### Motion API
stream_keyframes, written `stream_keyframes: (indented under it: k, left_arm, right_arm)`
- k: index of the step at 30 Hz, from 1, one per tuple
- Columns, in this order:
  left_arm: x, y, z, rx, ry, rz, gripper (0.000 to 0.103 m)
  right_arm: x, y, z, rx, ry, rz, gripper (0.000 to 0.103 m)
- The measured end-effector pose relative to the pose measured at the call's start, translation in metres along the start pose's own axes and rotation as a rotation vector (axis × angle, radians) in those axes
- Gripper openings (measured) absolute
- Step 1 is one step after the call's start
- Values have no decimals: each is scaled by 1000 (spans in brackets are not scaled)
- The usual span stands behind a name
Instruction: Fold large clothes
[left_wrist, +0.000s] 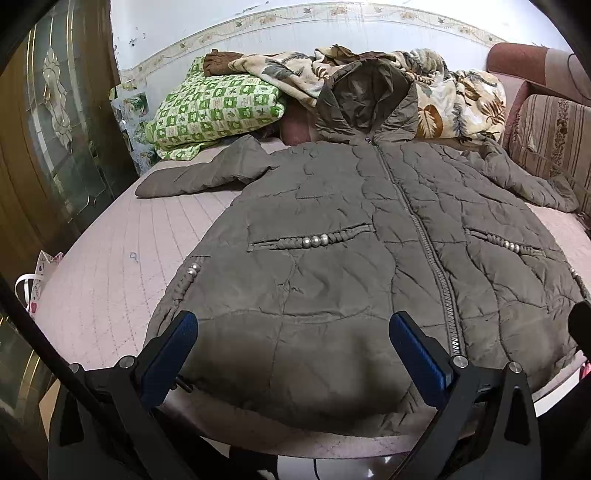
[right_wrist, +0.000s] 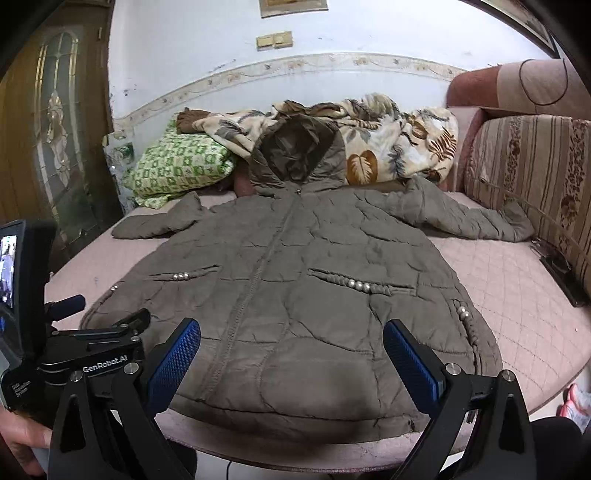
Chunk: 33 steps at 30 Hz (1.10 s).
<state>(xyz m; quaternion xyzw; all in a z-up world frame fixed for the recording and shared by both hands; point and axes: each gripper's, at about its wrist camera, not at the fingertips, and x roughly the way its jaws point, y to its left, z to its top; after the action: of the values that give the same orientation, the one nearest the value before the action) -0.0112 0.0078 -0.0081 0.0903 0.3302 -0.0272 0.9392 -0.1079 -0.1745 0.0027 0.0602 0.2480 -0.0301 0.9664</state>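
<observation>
both left tongs (left_wrist: 293, 332) and right tongs (right_wrist: 291, 341) wide open, holding nothing, above hem of zipped quilted jacket (left_wrist: 351, 229) spread flat on bed (left_wrist: 110, 258).

Bare bed (right_wrist: 517, 295) lies open right of the coat (right_wrist: 295, 277), and left of it too. Far access is blocked by piled blanket (right_wrist: 388, 147) and pillow (right_wrist: 173, 166); sofa back (right_wrist: 535, 166) walls the right.

1. The coat (left_wrist: 332, 258) lies flat at frame centre on the bed (left_wrist: 110, 280).
2. Behind its hood, a blanket (left_wrist: 461, 96); at upper left, a pillow (left_wrist: 214, 110).
3. At right, a sofa backrest (right_wrist: 532, 166).
</observation>
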Motion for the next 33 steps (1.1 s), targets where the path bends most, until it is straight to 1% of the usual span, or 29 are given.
stream_keyframes:
  k: [3,5,7,9,10,12,13,14,15,17,18,19,24,26,30,33]
  left_arm:
    - [-1,-1,-2,14,-14,1,103]
    - [3,-1,-2,18,-5,-6,103]
    - [8,-1,-2,17,0,-11,103]
    - [12,1,-2,-4,29,-17,103]
    - [15,2,-1,-16,57,-17,103]
    - [22,5,-1,-42,81,-31,103]
    - [24,7,-3,-46,70,-42,103]
    - [27,9,-3,-57,81,-44,103]
    - [29,10,-5,-52,54,-54,103]
    - [33,12,-5,-64,63,-54,103]
    - [33,12,-1,-87,101,-54,103]
    - [34,12,-1,-92,110,-53,103]
    - [37,14,1,-116,133,-69,103]
    - [39,14,2,-120,128,-74,103]
    - [42,12,0,-112,148,-53,103]
    - [44,10,2,-107,152,-58,103]
  right_arm:
    - [1,12,3,-4,-1,4,101]
    - [6,12,6,-15,2,-4,101]
    - [13,11,6,2,40,-16,101]
    - [18,8,5,28,80,-14,101]
    - [18,8,5,38,74,-4,101]
    - [22,6,4,46,85,-5,101]
    - [23,5,3,44,84,-11,101]
    - [24,5,3,42,84,-13,101]
    - [26,4,3,45,88,-13,101]
    - [27,2,2,51,76,-6,101]
    - [28,1,2,58,80,-6,101]
    - [29,0,1,65,86,-4,101]
    - [33,-3,-1,73,107,-1,101]
    - [33,-5,-2,75,112,-4,101]
    - [33,-10,-1,87,115,-8,101]
    - [34,-15,1,100,114,-13,101]
